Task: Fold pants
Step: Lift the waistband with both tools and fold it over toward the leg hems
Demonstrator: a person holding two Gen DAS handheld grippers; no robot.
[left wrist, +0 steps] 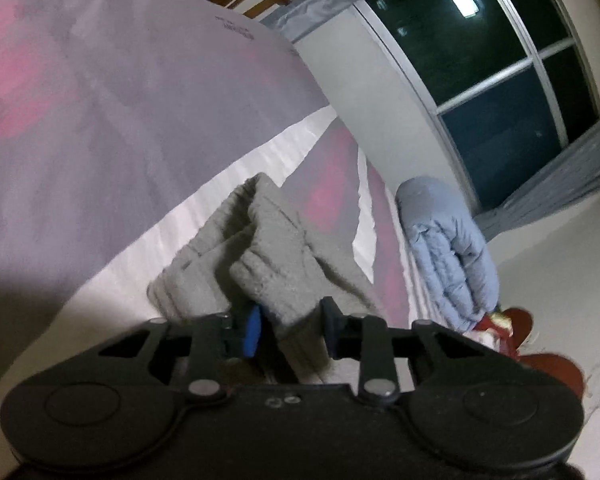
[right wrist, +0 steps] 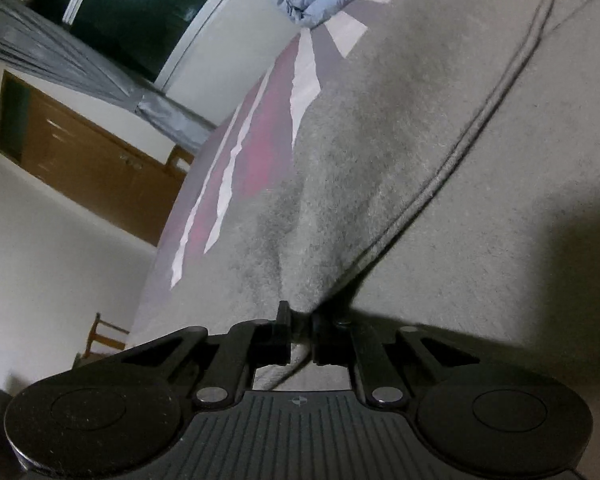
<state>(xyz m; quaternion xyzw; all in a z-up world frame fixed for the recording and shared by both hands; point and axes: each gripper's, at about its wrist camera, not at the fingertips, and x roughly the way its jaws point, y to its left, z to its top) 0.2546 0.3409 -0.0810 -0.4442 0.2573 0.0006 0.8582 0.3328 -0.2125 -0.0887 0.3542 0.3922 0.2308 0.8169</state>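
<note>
Both sets of jaws are clamped on the pants right now. Left gripper (left wrist: 290,330) has a thick bunched fold of the grey fleece pinched between its pads, with the ribbed end of the pants (left wrist: 260,248) humped up just past the fingertips. Right gripper (right wrist: 300,336) is nearly closed on a thin edge of the same fabric, and a long seam (right wrist: 480,120) runs away from it across a wide flat stretch of fleece.

The pants lie on a bed (left wrist: 120,120) with a pinkish-grey cover, partly spread, partly lifted. So I'd say this is the start of a fold: both grips set, cloth not yet carried over. Next move probably needs both hands to travel together and keep the edge taut, or the heavy fleece will sag and bunch.

A blue quilt (left wrist: 448,248) sits near the wall under a dark window (left wrist: 500,60).

As for writing, there's some dark print on the cover near the top edge, but it's too blurred to read.
</note>
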